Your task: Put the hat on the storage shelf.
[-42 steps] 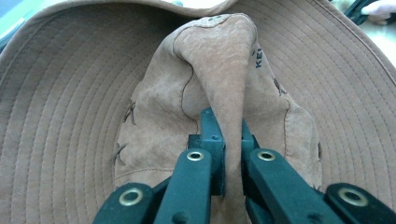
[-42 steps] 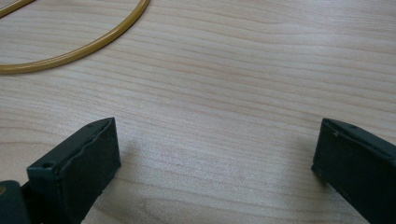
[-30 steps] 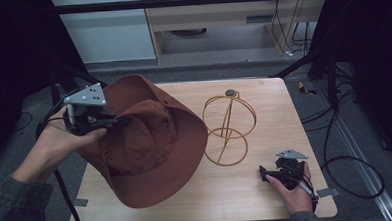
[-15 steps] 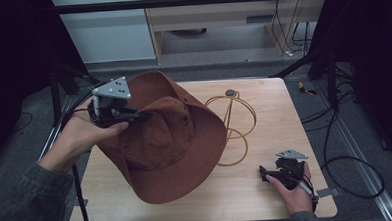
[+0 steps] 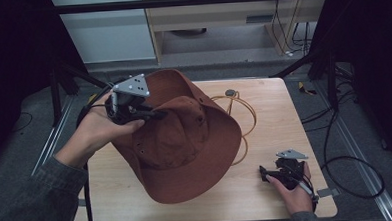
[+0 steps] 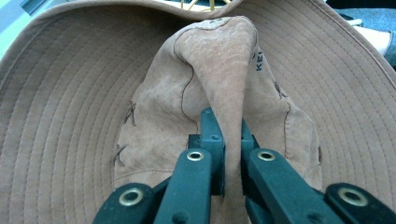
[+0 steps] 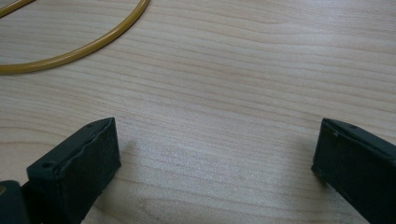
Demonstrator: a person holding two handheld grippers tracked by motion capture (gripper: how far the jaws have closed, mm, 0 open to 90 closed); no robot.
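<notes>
Down at the near right corner of the table (image 5: 284, 111): right gripper (image 5: 267, 173) parked flat on the wood, jaws wide apart with nothing between them, just bare grain and a curve of the gold ring in the right gripper view. No help from over there if things get wobbly. Further in, toward the left edge: left gripper (image 5: 160, 113) clamped tight on a pinched fold of the crown of the brown hat (image 5: 185, 146), jaws squeezed together on the suede, as seen in the left gripper view (image 6: 229, 140). Hat hanging tilted in the air over the middle of the table, brim drooping low on the near side, partly covering the wire hat stand (image 5: 239, 123) behind it. Biggest worry, probably: only a thin ridge of soft leather in that grip, so could slip out with any quick swing, and then a floppy hat dropping onto the stand. Also looks risky: low brim catching the stand's loops on the way over and tipping or dragging that light wire thing toward the far edge. Stand mostly hidden behind the hat too, so lining the crown up over its top pretty much a blind job.
</notes>
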